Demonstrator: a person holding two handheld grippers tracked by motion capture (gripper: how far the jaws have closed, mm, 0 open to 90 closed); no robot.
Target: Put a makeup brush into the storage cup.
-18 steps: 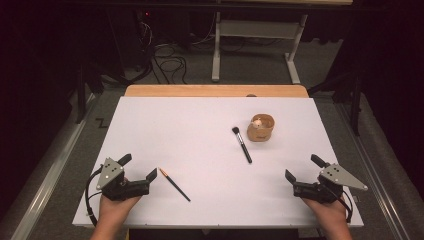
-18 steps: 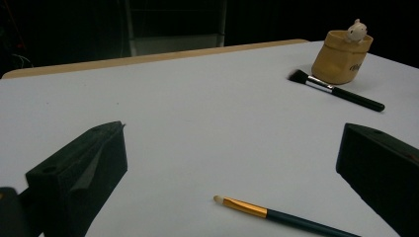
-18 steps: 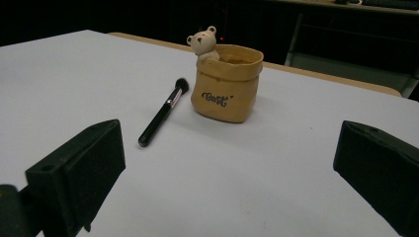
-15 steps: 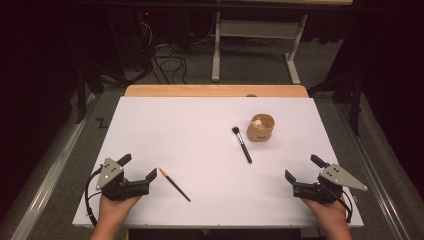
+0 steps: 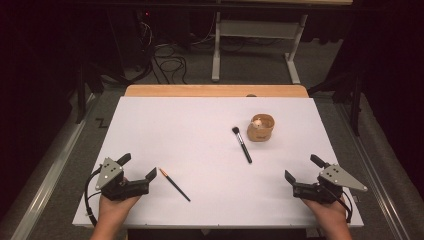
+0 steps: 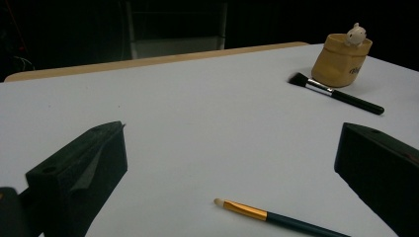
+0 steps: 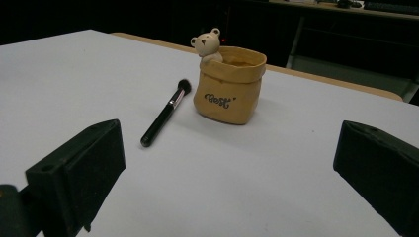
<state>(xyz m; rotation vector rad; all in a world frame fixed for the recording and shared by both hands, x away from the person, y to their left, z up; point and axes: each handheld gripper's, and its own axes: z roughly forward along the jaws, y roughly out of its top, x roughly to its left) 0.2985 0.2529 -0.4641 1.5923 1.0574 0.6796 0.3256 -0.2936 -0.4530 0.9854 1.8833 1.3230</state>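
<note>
Left gripper (image 5: 136, 176) jaws apart, empty, near thin brush (image 5: 174, 184): light, stiff, rolls easily; pinch mid-handle. Right gripper (image 5: 301, 175) apart, empty.

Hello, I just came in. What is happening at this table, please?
A person holds a gripper in each hand at the near edge of a white table. The left gripper and the right gripper are both open and hold nothing. A thin brush lies beside the left gripper. A black makeup brush lies next to a tan holder with a small bear. Nothing is picked up yet.
</note>
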